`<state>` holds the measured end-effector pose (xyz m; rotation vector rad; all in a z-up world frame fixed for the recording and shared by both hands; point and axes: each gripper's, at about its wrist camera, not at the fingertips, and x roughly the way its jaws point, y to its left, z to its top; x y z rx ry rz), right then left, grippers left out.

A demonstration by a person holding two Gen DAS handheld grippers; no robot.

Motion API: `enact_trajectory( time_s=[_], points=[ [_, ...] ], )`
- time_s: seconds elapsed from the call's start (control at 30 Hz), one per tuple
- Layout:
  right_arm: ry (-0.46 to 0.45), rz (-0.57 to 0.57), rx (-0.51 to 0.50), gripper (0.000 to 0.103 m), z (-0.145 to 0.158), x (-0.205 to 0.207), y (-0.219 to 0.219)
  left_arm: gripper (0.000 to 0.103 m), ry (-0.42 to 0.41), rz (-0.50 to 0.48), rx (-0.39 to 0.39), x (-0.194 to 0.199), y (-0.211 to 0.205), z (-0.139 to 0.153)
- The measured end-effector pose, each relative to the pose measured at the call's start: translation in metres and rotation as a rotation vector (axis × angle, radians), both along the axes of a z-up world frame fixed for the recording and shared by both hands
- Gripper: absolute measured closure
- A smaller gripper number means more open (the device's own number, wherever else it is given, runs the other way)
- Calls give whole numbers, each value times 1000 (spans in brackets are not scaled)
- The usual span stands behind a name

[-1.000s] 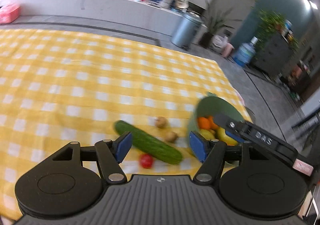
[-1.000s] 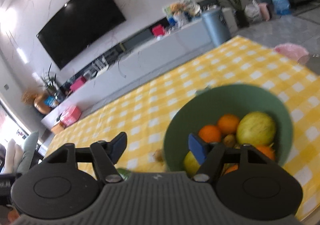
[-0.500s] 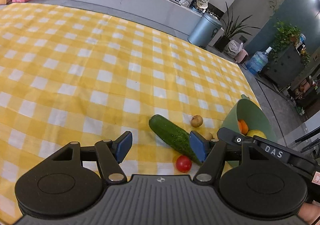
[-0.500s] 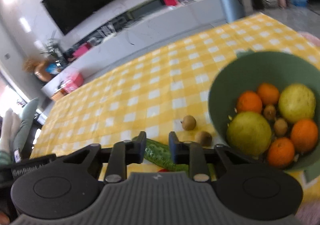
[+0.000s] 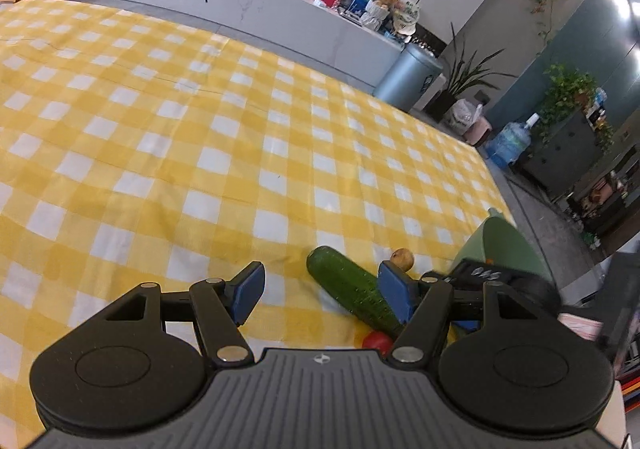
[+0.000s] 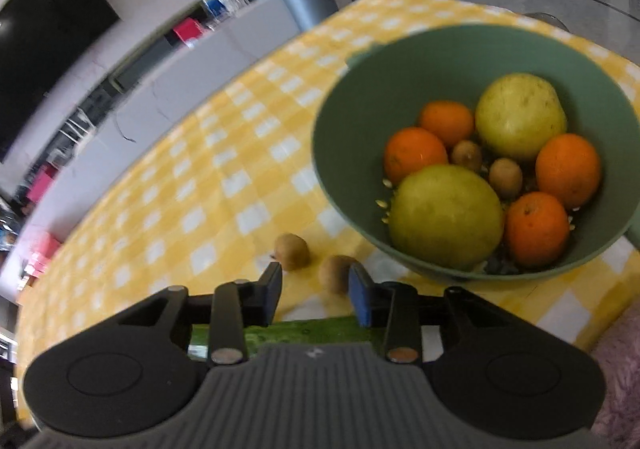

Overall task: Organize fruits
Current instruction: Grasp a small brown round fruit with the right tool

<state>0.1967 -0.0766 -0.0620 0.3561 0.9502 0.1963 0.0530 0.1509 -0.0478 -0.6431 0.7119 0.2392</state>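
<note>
The right gripper [image 6: 315, 291] hangs low over the yellow checked cloth [image 6: 208, 185], its jaws partly apart after just opening, nothing pressed between them. Two small brown fruits [image 6: 292, 251] lie on the cloth just ahead, one [image 6: 338, 273] close beside the right blue pad [image 6: 360, 299]. A cucumber [image 6: 308, 331] lies crosswise under the fingers (mostly hidden). The green bowl [image 6: 400, 61] to the right holds four oranges [image 6: 414, 153], two yellow-green fruits [image 6: 446, 215] and two small brown ones.

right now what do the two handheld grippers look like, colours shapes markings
Both match: the left gripper and right gripper have black link arms with silver pivot pins, blue pads on the fingertips, two round black discs and a ribbed grey body bearing a small central logo. No cables or sleeves show.
</note>
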Motion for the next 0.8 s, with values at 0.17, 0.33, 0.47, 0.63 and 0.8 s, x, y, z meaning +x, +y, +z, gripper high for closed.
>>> enact_trajectory(
  time_s=[0.17,0.33,0.47,0.63,0.8],
  points=[
    [22,-70,-25,70,-9,4,3,26,-6,20,-29,-1,8,-3],
    [58,-175,54,69,-21,8,-4,26,0,-10,-37,1,9,-4],
    [43,-167,43,79,-22,9,-1,26,-1,-26,-33,3,6,-4],
    [49,-176,96,79,-24,5,-8,26,5,-18,-26,2,7,-5],
    [31,-123,195,79,-19,-4,-12,26,-43,-18,-11,-4,9,3]
  ],
)
